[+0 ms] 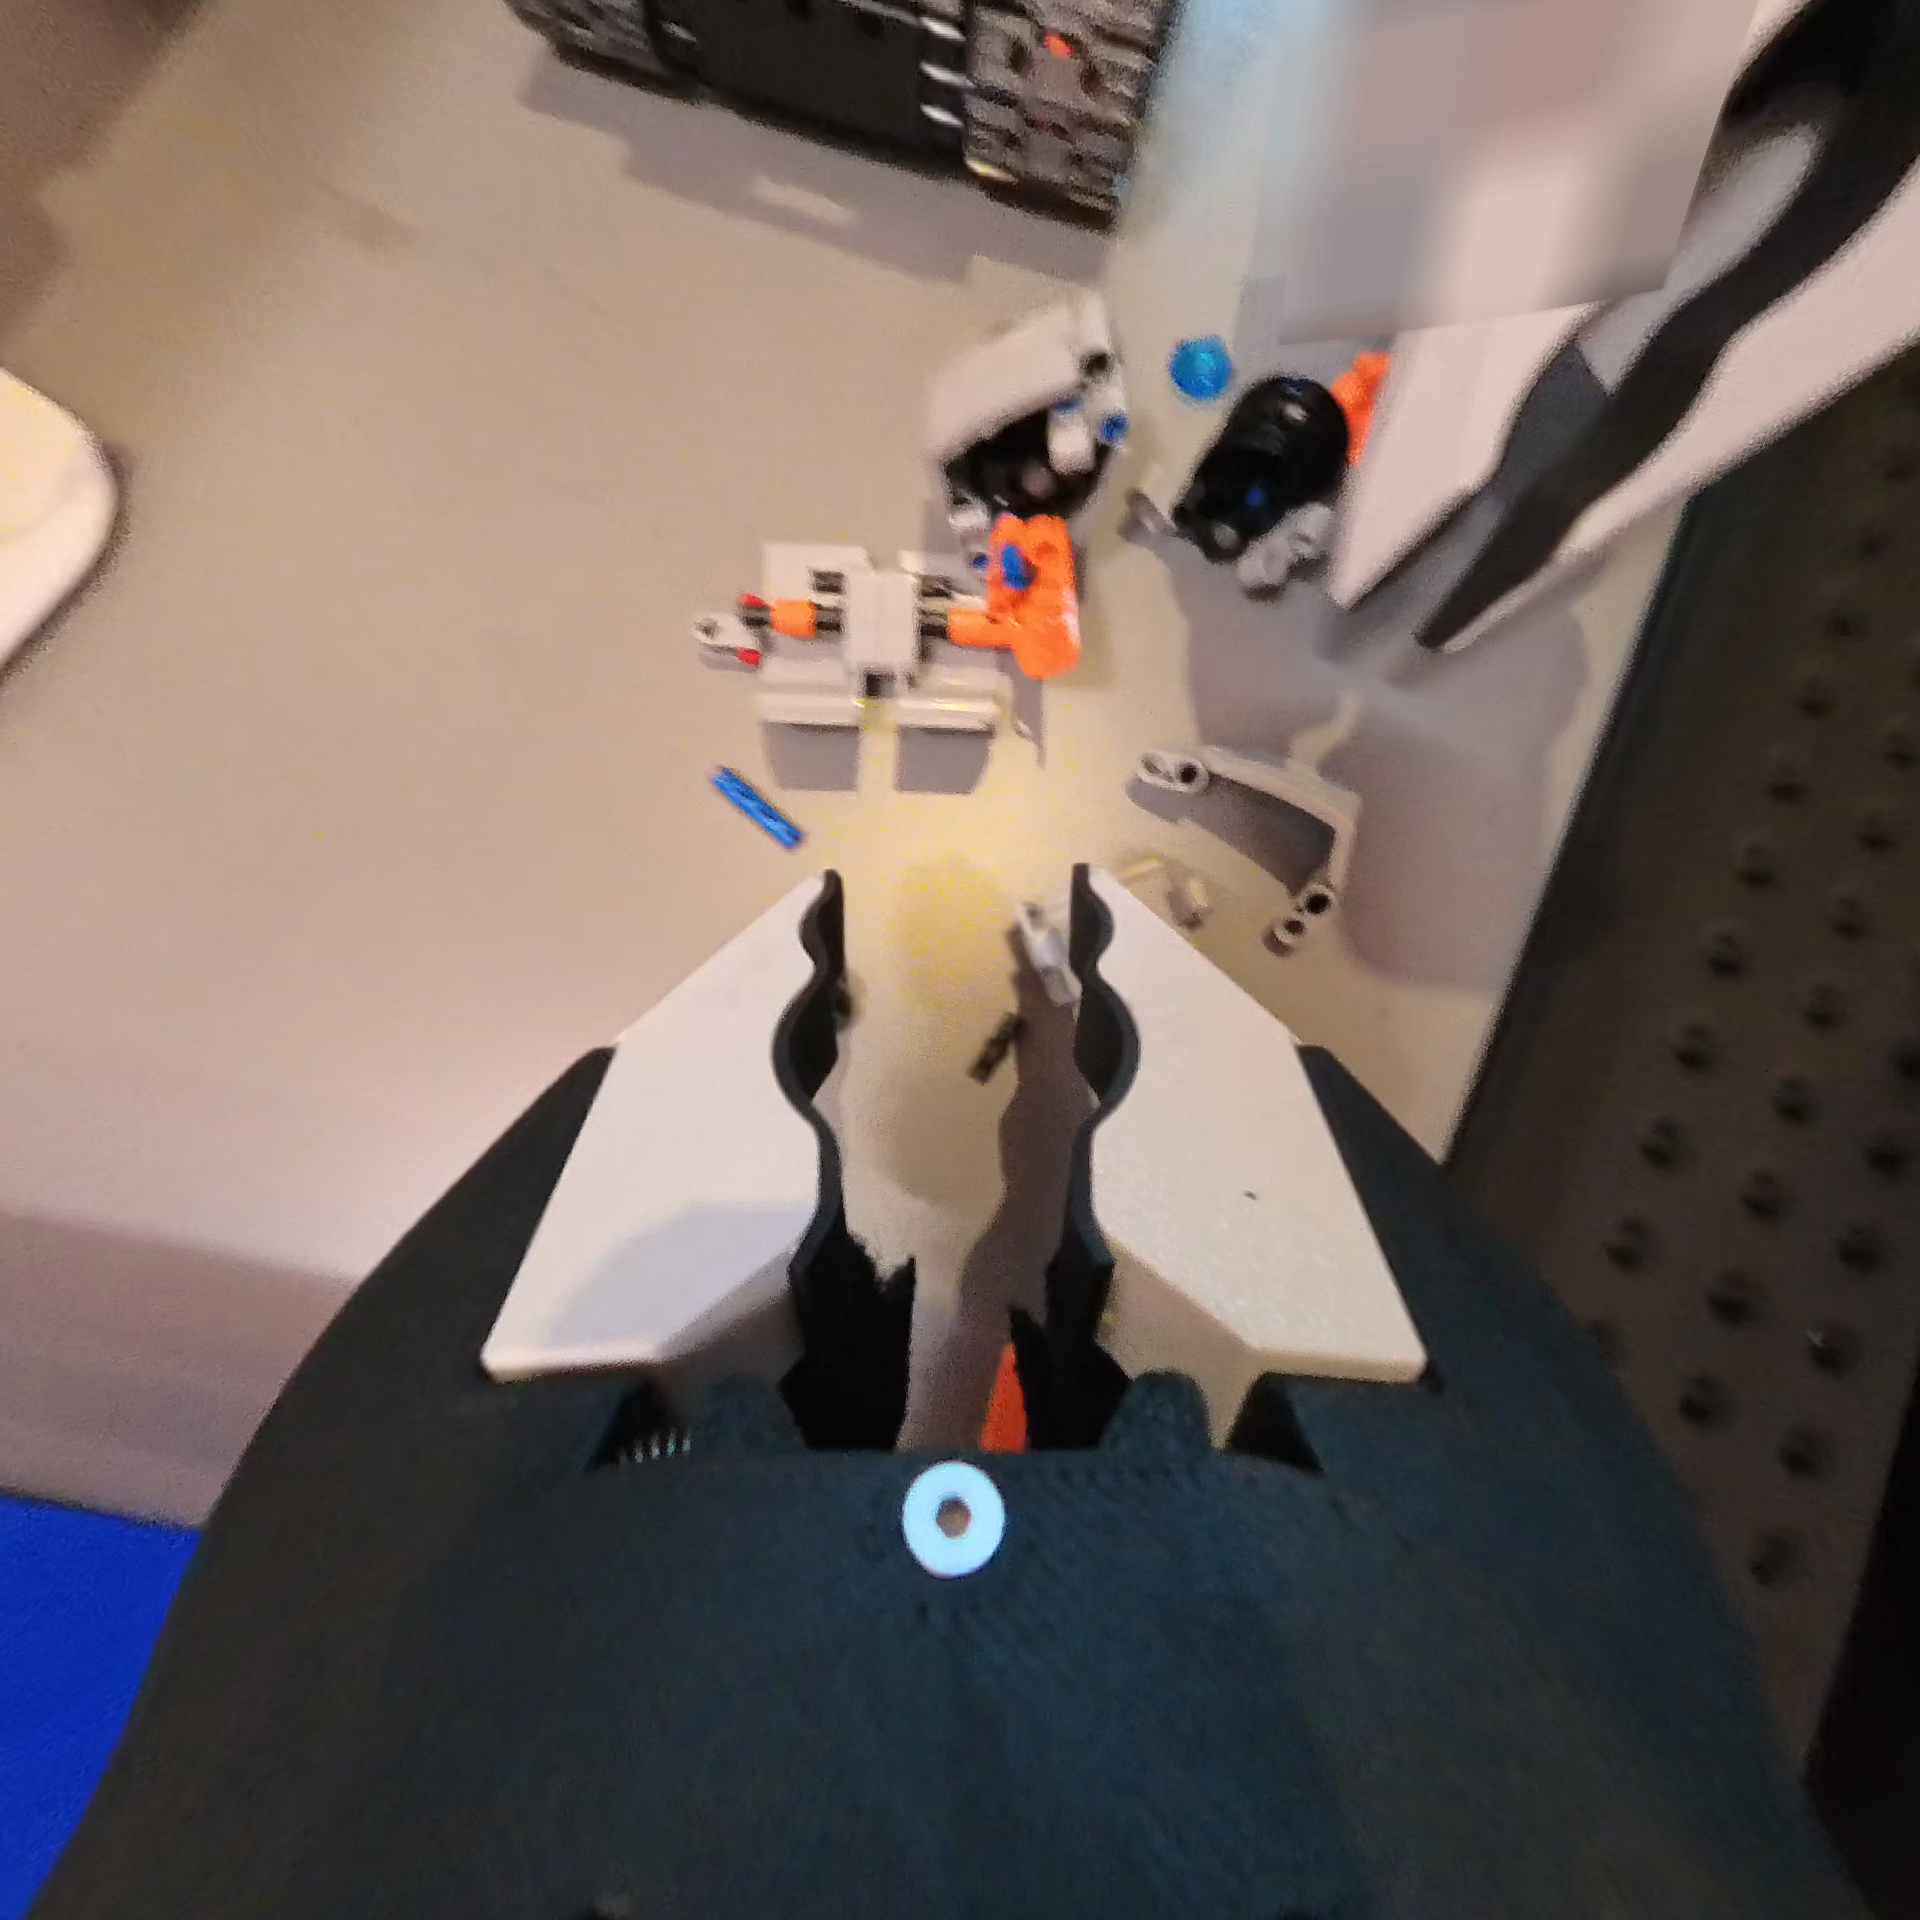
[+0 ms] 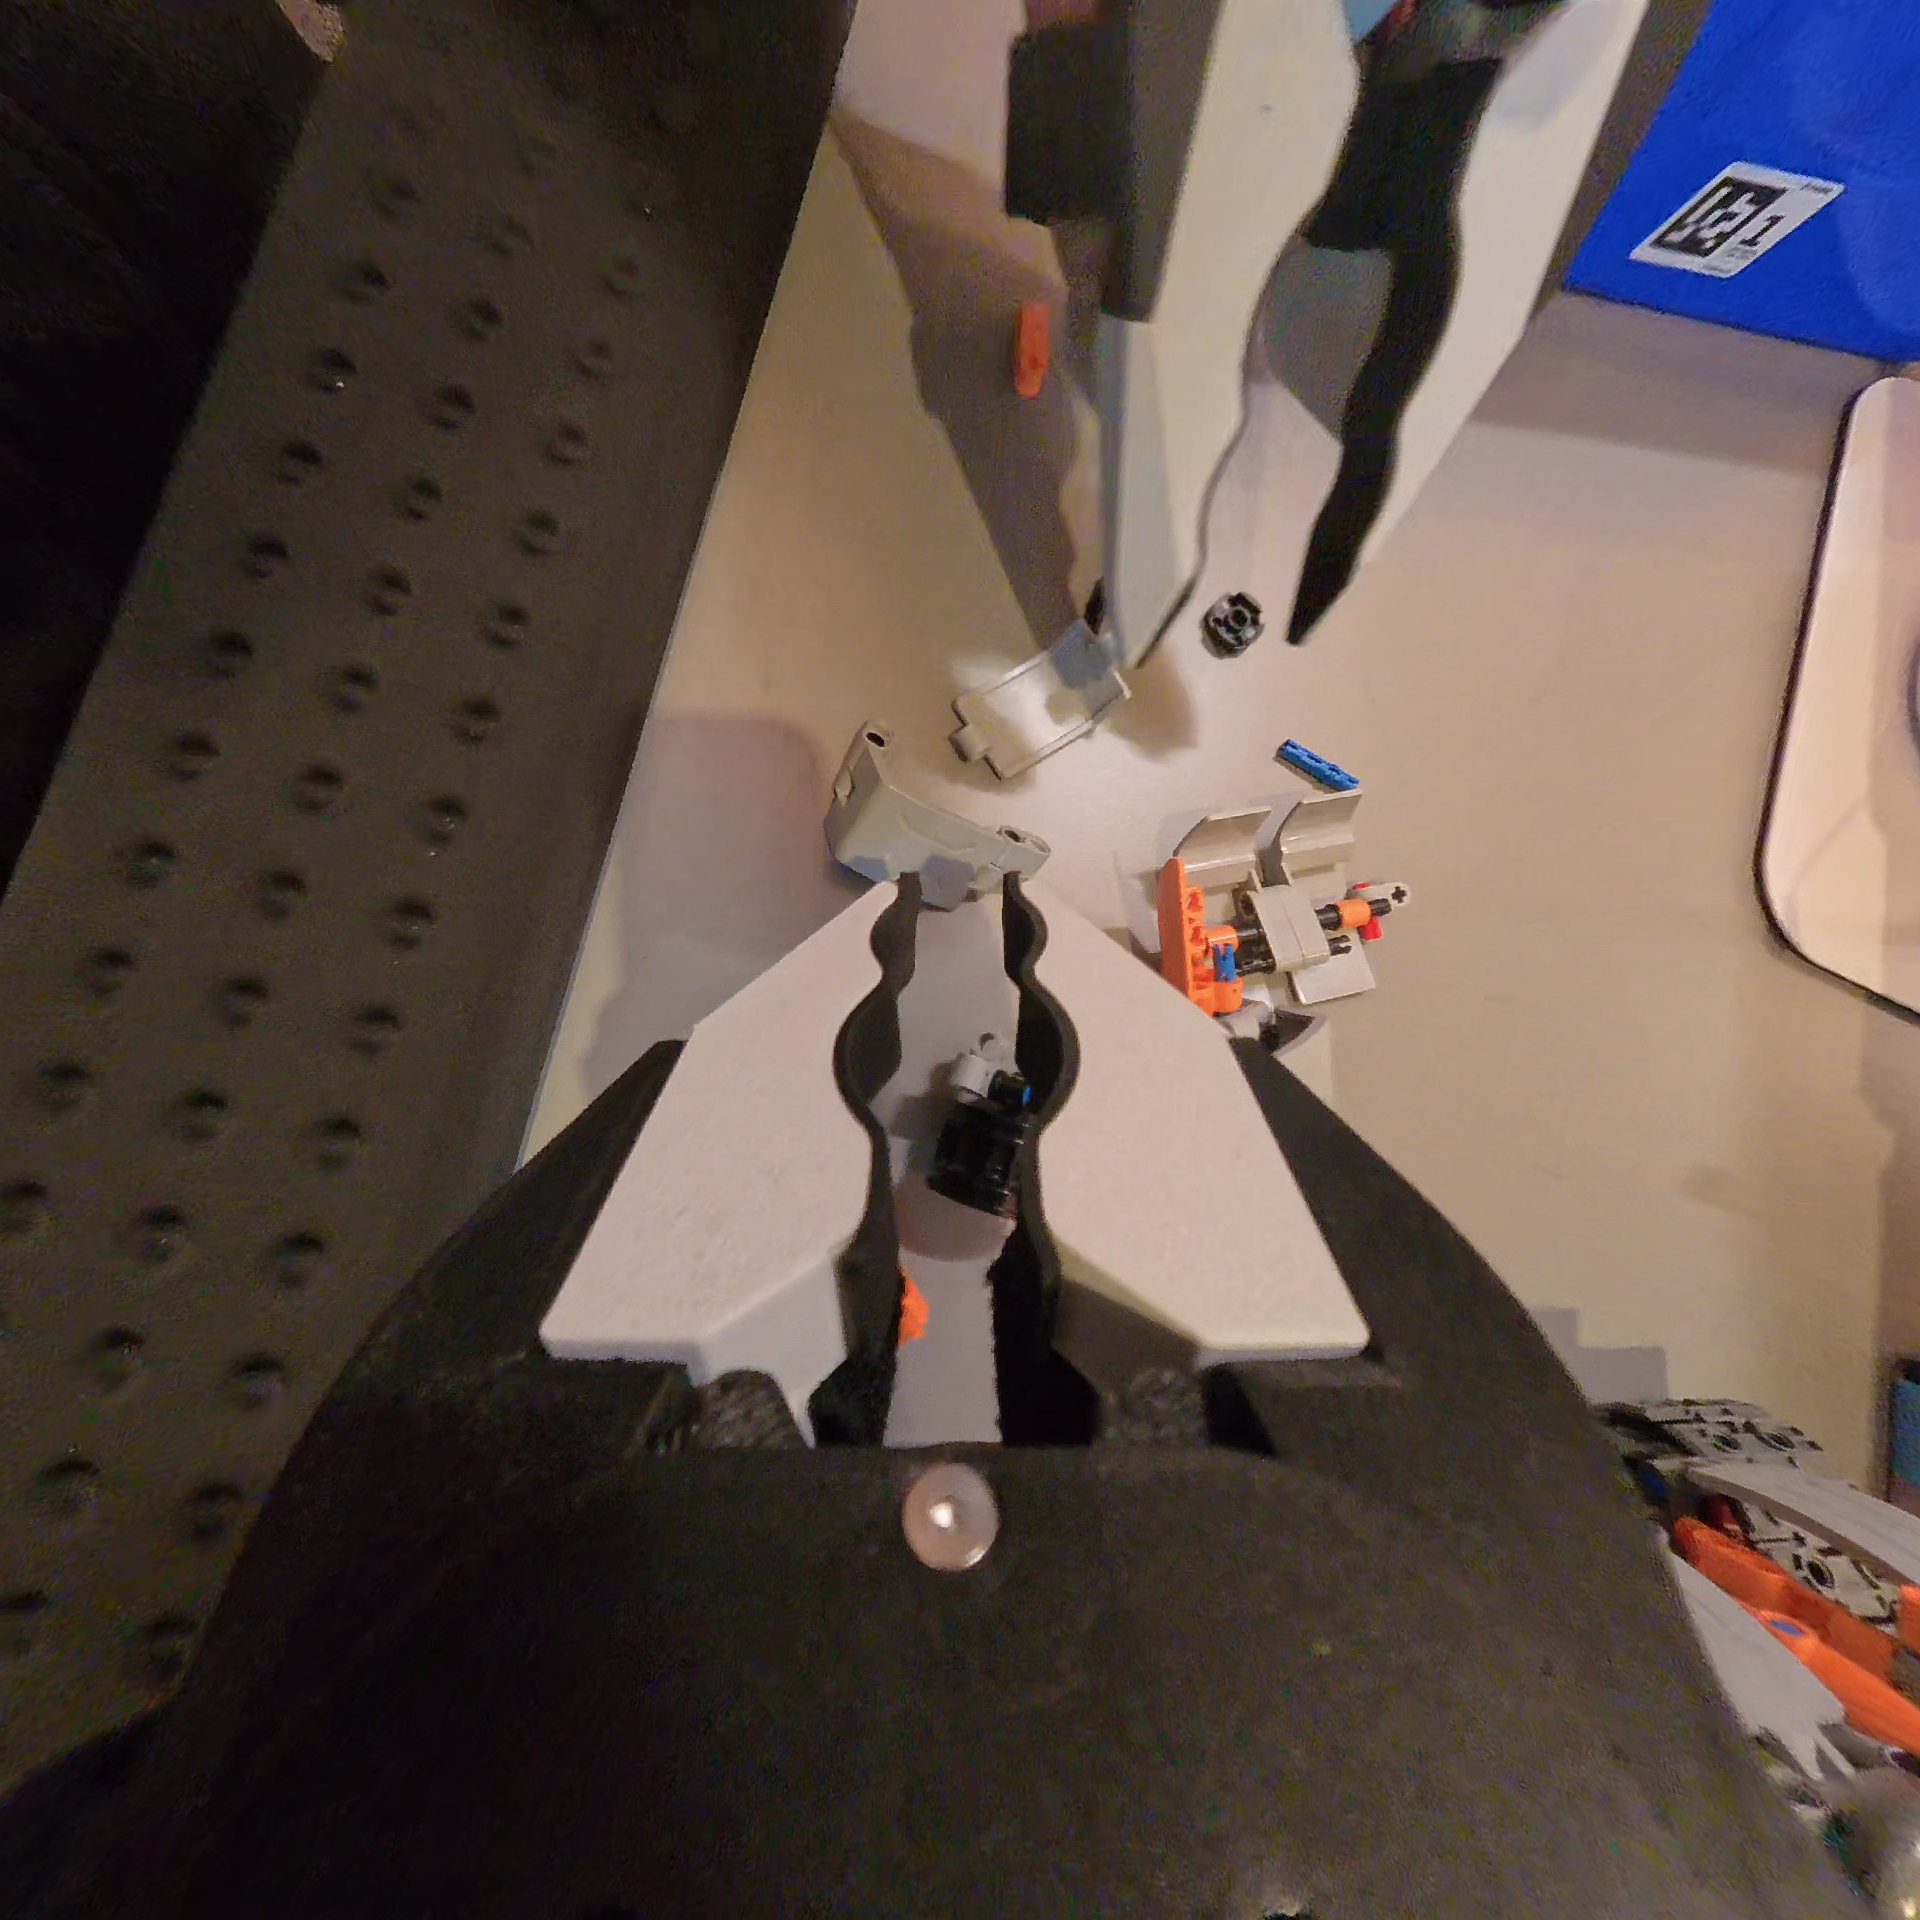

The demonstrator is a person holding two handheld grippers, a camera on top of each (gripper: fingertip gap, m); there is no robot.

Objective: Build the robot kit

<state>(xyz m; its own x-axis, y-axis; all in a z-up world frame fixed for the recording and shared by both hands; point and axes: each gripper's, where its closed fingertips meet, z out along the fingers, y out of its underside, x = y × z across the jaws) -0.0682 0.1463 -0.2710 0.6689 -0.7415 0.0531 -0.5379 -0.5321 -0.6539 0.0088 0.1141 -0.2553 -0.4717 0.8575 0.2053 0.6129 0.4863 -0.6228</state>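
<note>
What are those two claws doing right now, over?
Left gripper open above small grey piece. Right gripper open, tips at curved grey part. Orange-grey assembly lies beside it.

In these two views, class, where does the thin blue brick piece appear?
Left wrist view: thin blue brick piece, left of centre, just beyond the left hand-held gripper.
Right wrist view, right of centre.
Shared landmark: grey-and-orange brick assembly beside it.

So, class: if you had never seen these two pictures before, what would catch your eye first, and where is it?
Probably the orange-and-grey brick assembly in the middle of the pale table, among loose pieces. Next, the right gripper, open, its tips right at a grey curved piece. The left gripper stands open over a small black round piece.
</note>
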